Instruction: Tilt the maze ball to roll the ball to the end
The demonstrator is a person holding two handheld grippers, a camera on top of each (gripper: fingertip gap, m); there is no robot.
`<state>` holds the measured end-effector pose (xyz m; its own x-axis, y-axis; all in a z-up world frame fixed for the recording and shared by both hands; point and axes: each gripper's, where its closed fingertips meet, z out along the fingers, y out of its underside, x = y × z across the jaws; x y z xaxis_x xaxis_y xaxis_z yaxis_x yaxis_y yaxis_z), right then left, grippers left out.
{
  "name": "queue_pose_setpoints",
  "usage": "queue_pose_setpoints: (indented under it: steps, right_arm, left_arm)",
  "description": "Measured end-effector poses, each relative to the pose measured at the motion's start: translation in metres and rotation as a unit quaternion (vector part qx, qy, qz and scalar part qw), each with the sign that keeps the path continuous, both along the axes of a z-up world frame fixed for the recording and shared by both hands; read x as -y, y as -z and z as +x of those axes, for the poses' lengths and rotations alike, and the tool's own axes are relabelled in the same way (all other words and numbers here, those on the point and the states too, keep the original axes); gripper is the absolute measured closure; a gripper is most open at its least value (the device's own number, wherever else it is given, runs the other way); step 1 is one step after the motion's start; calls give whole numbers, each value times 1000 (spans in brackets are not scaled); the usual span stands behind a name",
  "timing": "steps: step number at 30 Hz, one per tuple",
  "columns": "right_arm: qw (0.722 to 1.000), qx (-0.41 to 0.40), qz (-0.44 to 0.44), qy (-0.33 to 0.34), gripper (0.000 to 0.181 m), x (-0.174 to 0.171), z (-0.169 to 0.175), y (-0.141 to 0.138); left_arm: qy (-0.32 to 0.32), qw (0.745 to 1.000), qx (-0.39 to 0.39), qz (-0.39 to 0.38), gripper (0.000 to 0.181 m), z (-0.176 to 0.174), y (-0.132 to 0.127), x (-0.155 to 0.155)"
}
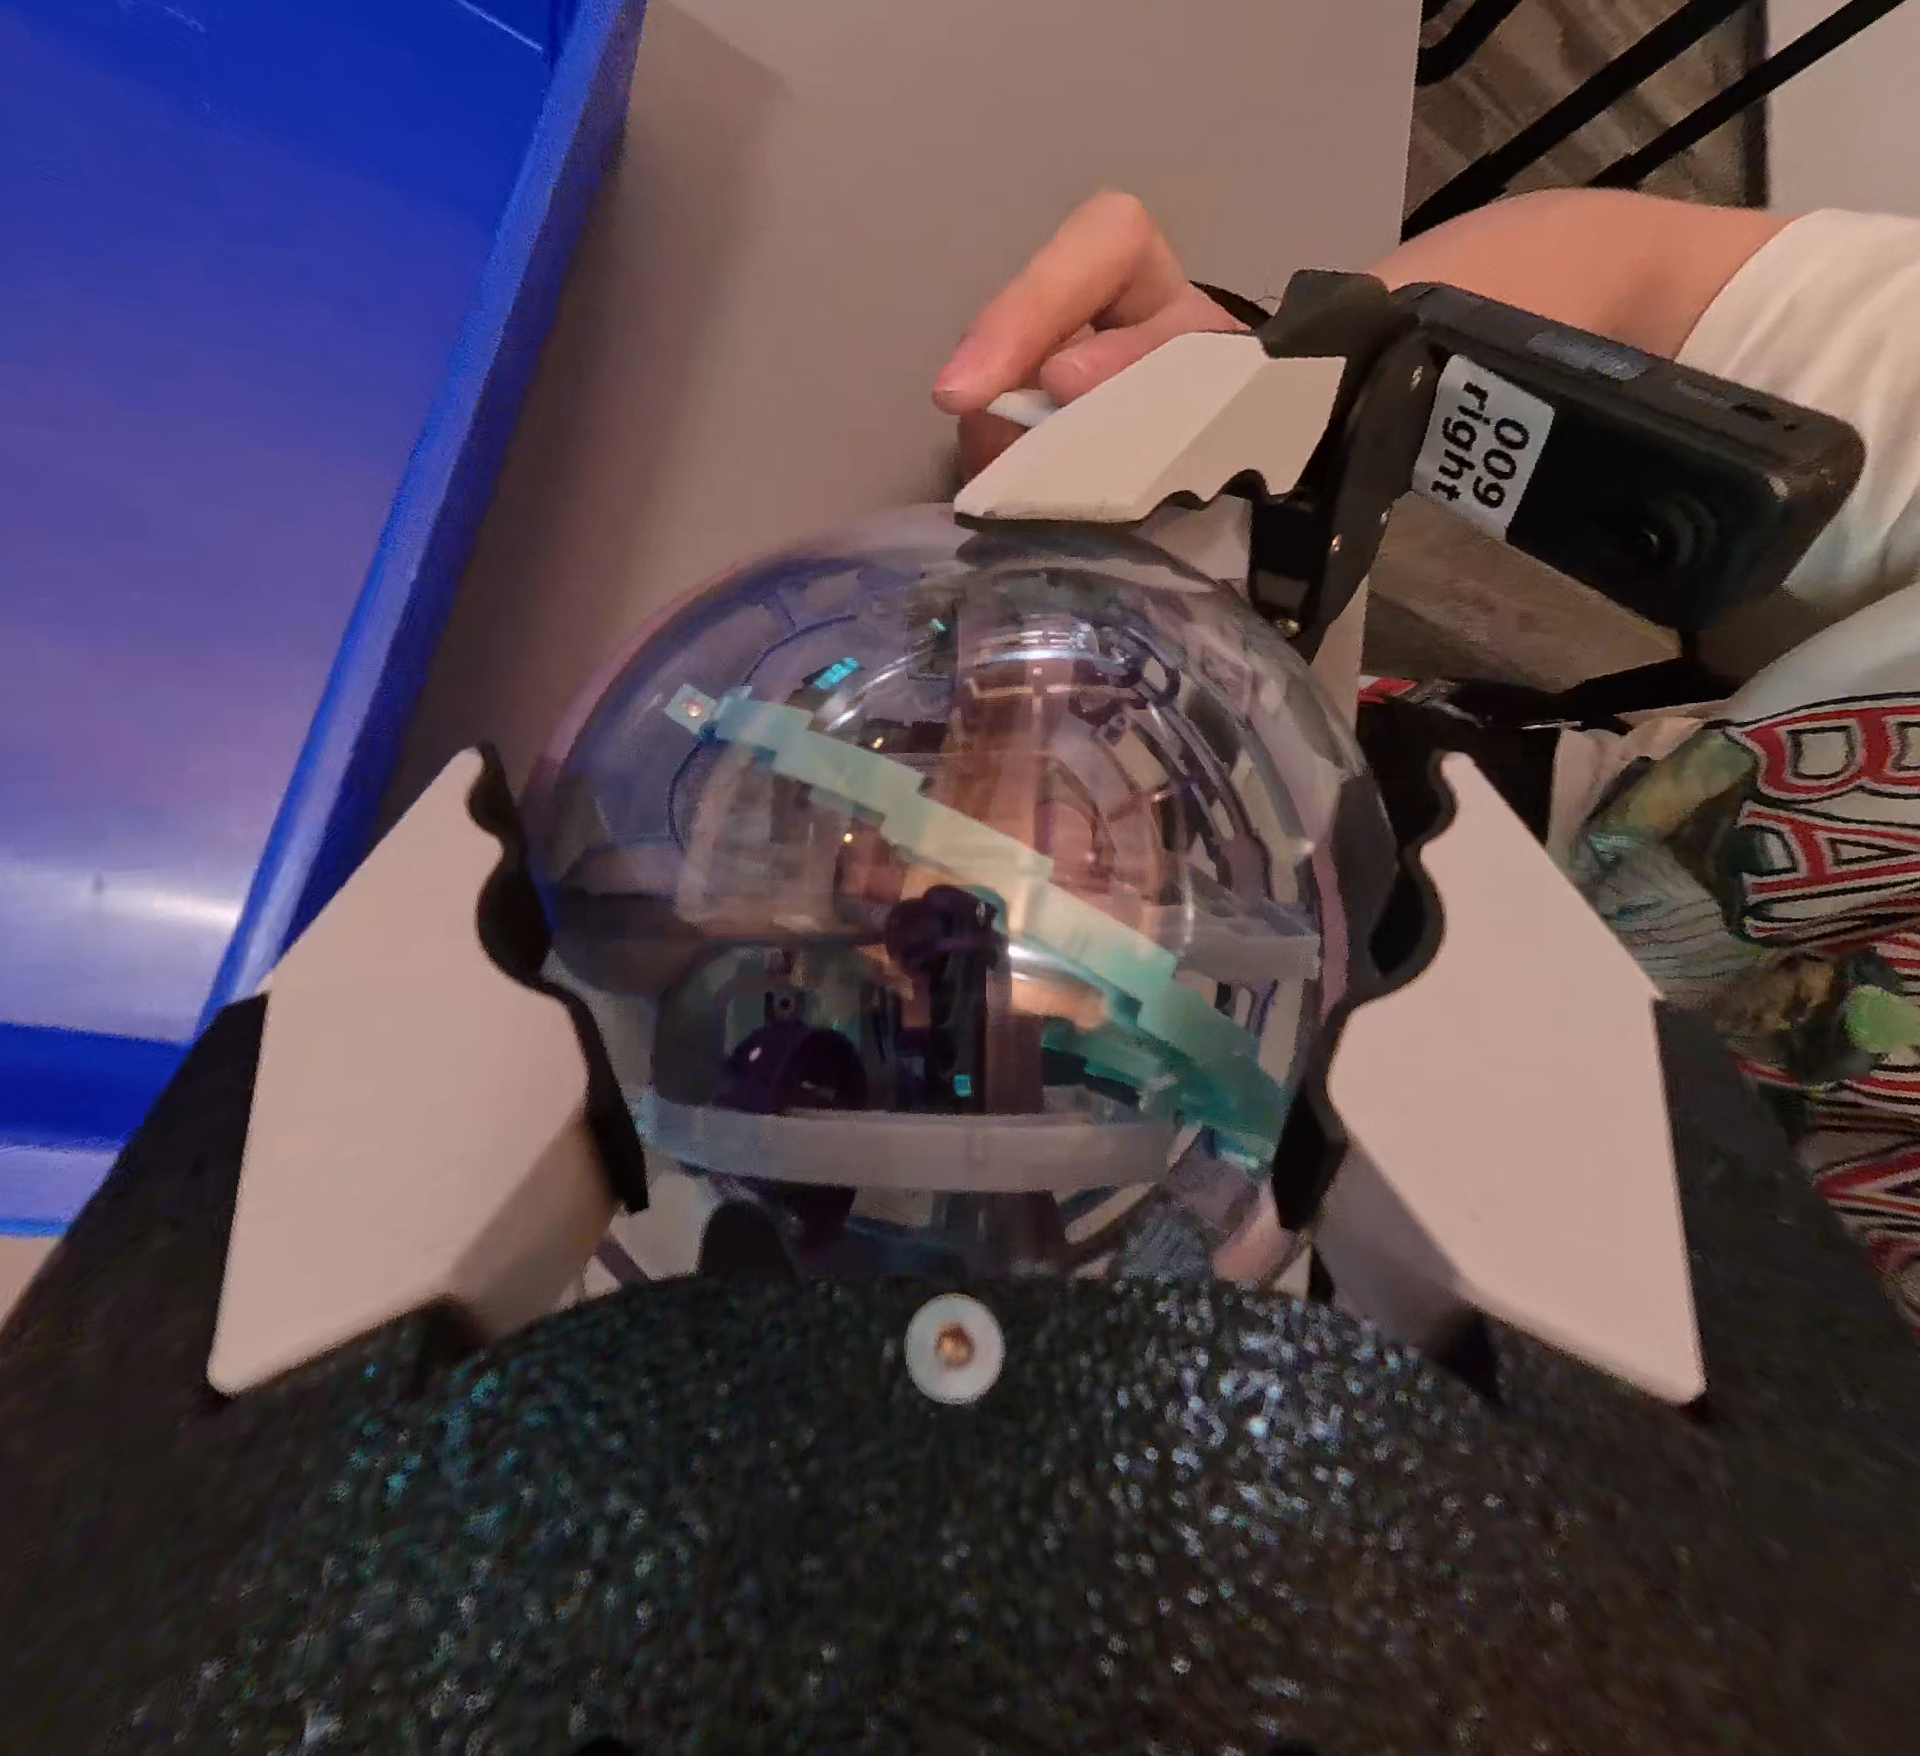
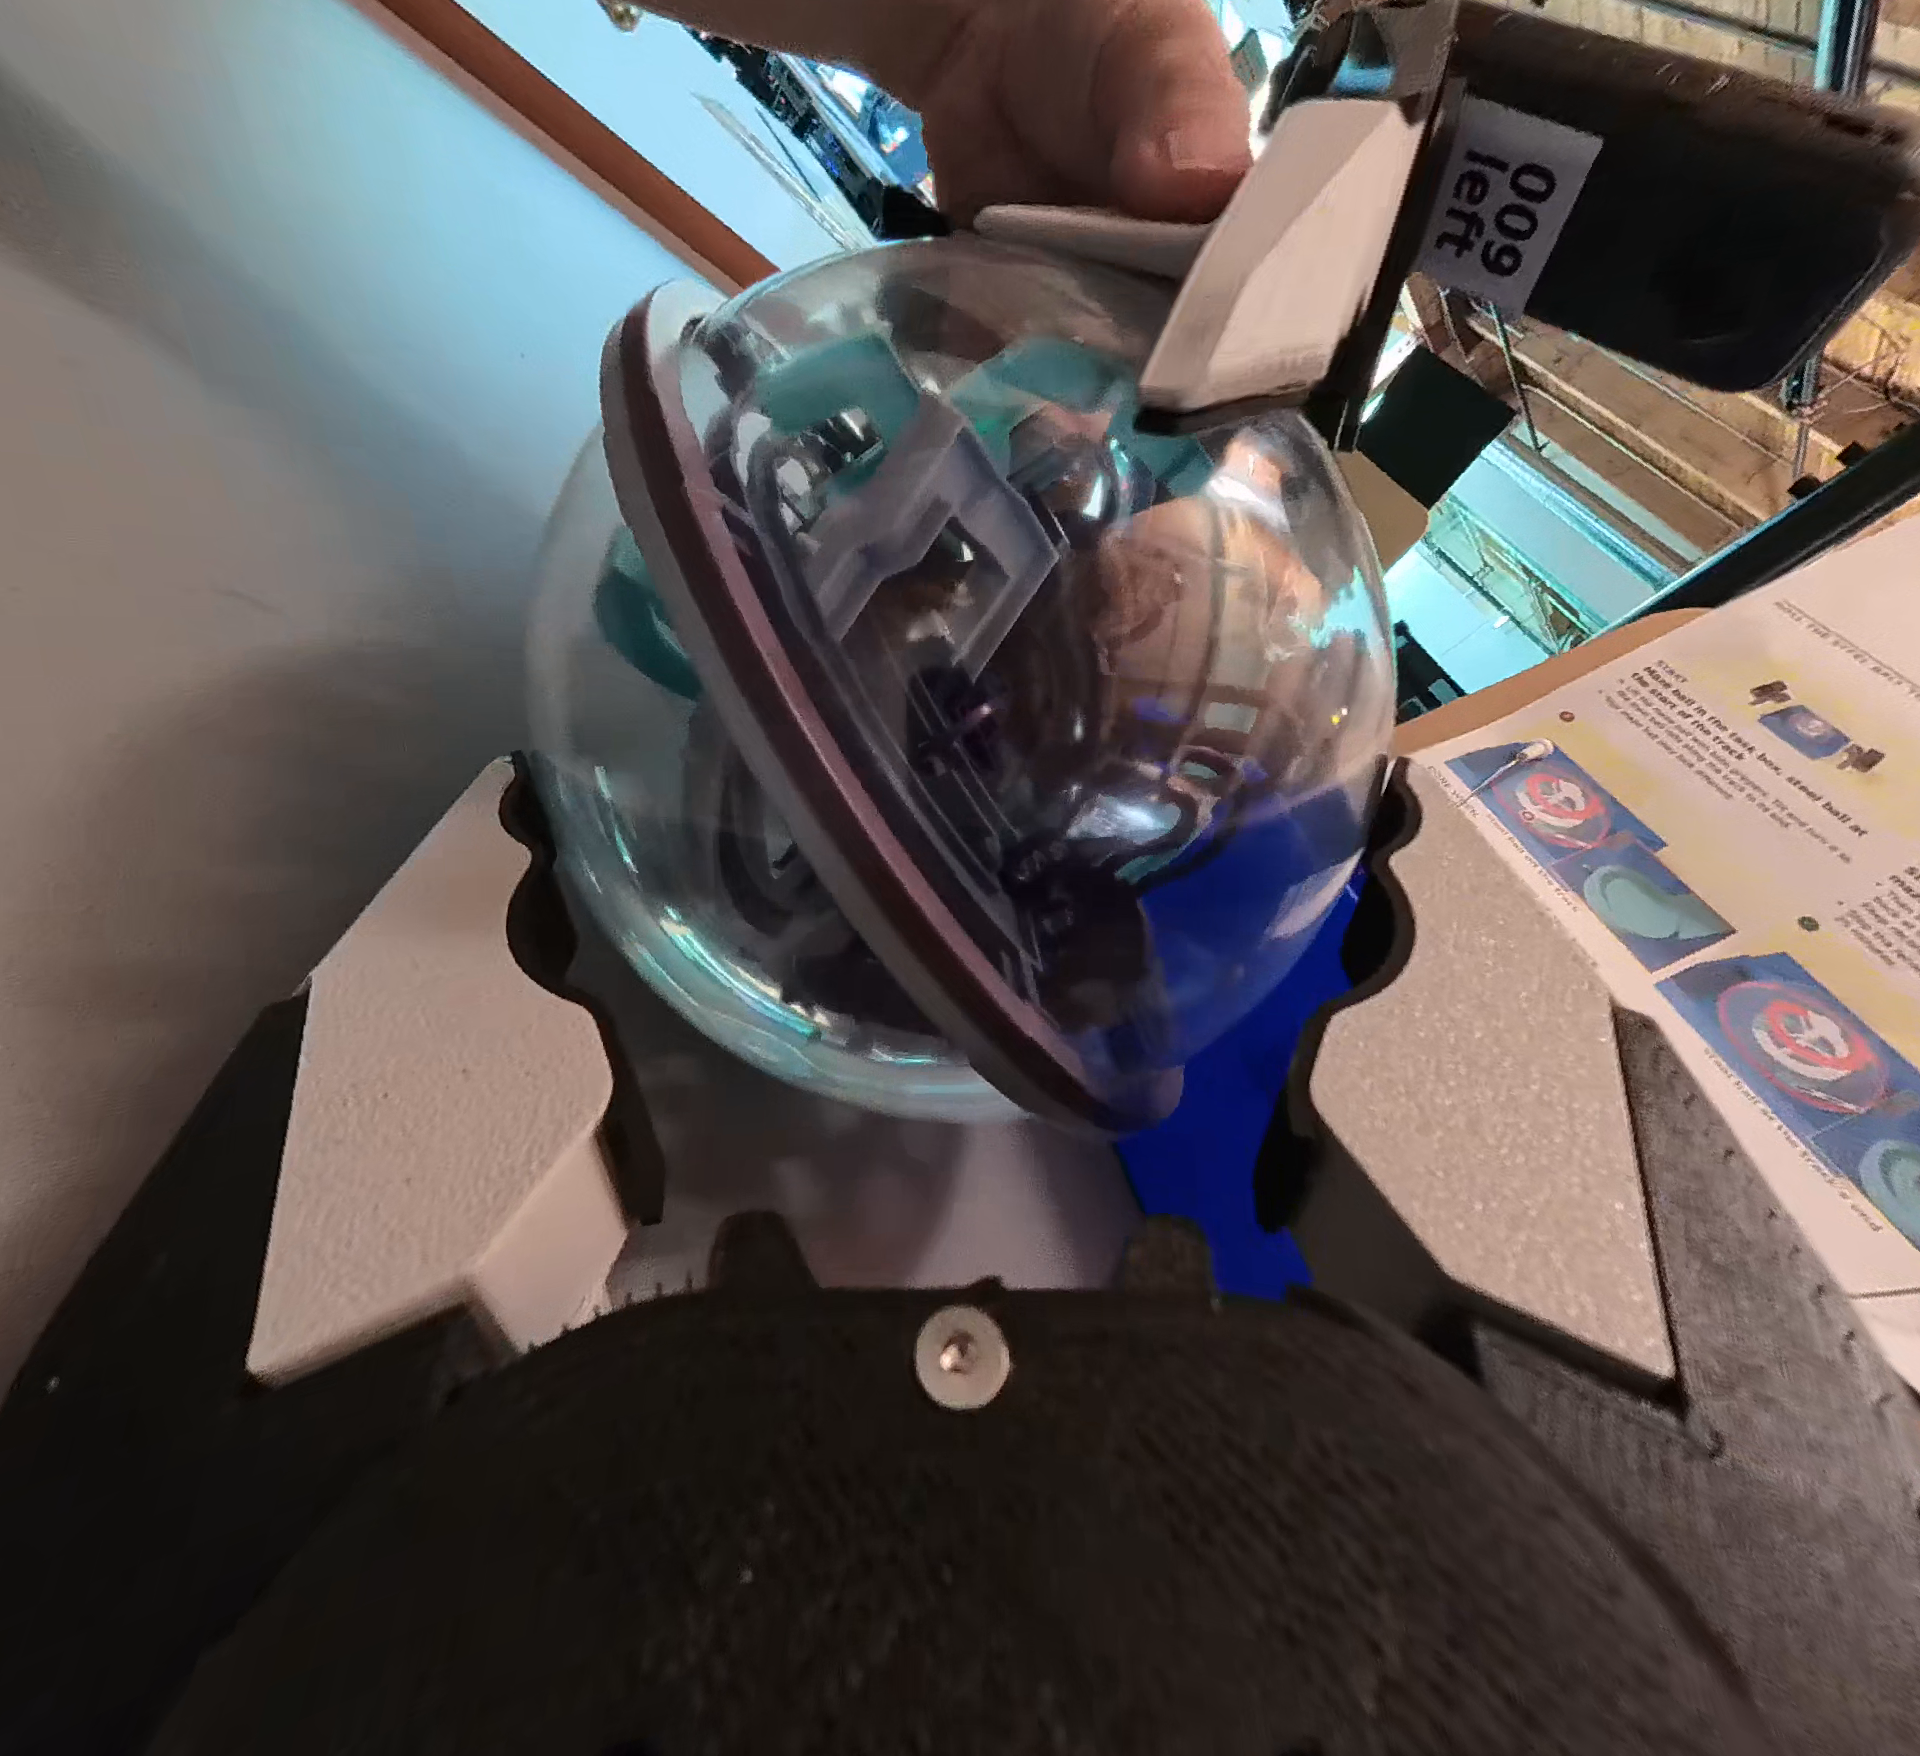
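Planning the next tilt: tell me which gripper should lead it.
Neither clearly. The left gripper and right gripper both straddle the clear maze ball, held off the table. Probably tilt both together; the small ball inside isn't discernible.

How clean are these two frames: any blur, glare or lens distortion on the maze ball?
Left wrist view: the clear plastic maze ball is smeared by motion blur, with reflections hiding its tracks. Right wrist view: sharper, though glare streaks the dome; wide-angle bending curves the background.
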<state>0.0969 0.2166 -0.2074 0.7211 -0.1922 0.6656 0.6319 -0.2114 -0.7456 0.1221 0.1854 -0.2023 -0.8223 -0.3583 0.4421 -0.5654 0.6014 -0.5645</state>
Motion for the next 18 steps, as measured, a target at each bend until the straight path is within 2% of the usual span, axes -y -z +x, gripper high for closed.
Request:
queue_pose_setpoints:
  steps: [4,10,15,18]
  right_arm:
    - [1000,-16,17,0,36,-3,-5,-7]
    - [1000,2,24,16,37,-6,-2,-8]
    - [999,2,29,27,37,-8,0,-9]
    - [999,-2,30,27,37,-8,2,-9]
  left_arm:
    - [4,994,111,-19,24,4,-12,-1]
    - [-62,964,219,-137,32,25,-53,-12]
    - [-167,925,302,-155,32,33,-65,-49]
    - [-227,900,320,-190,34,16,-76,-81]
